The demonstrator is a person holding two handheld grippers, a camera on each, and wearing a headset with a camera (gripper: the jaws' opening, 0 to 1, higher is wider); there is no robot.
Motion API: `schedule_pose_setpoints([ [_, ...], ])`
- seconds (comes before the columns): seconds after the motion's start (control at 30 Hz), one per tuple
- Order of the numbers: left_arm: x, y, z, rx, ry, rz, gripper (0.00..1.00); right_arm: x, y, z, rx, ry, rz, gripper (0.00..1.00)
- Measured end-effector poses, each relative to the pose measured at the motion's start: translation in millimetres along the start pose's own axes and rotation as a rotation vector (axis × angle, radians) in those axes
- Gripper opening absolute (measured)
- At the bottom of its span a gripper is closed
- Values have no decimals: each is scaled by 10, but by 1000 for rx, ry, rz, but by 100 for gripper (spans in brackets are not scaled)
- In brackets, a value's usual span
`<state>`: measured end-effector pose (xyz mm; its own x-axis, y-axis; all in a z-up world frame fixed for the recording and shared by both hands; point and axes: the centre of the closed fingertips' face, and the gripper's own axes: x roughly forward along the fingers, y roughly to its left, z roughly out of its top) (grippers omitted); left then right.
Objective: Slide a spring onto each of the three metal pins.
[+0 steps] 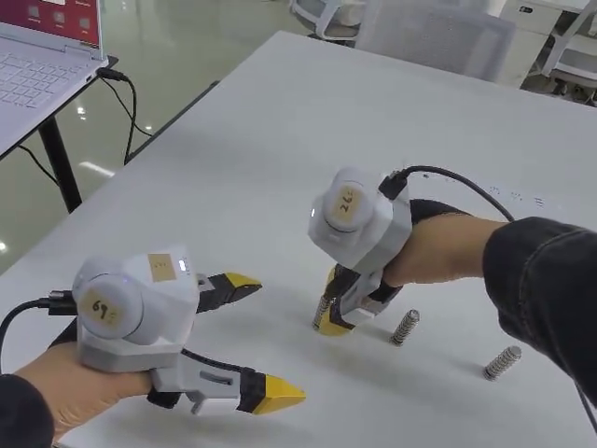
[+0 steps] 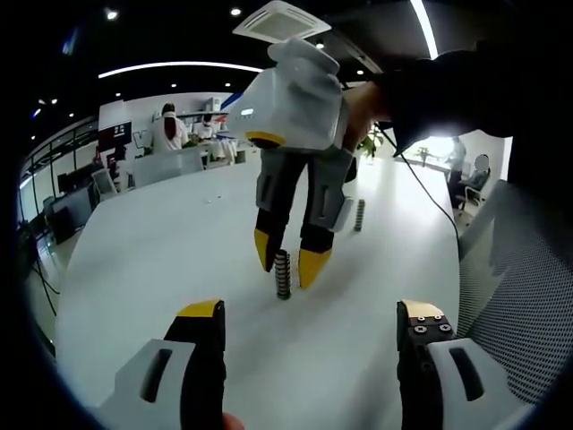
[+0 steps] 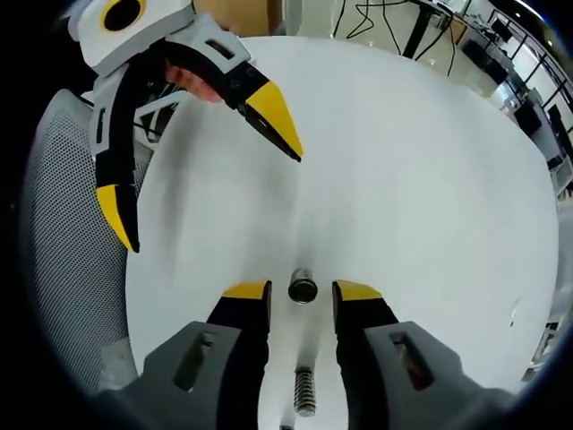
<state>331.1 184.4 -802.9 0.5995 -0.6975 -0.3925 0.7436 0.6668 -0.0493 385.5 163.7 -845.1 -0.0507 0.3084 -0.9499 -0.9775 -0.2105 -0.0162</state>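
right gripper view: part-open claw (image 3: 302, 289) around spring (image 3: 303, 288)

Left gripper (image 1: 264, 337): rounded white-grey housing, black jaws capped with yellow wedge tips. Tan label (image 1: 101, 313) marked "69" by hand. Black cable (image 1: 28, 308) fed in at lower left of frame.
Right gripper (image 1: 328, 315): same build, round label (image 1: 347, 203) marked "26". Second cable (image 1: 448, 175), black, plugged in at top.
Small screws (image 2: 417, 330) seen in jaw tip, left gripper view.
Dark sleeves (image 1: 546, 280) worn.
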Motion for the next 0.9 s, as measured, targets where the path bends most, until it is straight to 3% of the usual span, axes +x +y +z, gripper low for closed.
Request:
schedule_pose_setpoints([
  [0.57,14,-14,19,7,5,-6,77,-90,-13,-186,76,-41,-4,56],
  [0.9,43,-43,57,21,11,-14,78,-175,-69,-244,123,-119,-44,75],
])
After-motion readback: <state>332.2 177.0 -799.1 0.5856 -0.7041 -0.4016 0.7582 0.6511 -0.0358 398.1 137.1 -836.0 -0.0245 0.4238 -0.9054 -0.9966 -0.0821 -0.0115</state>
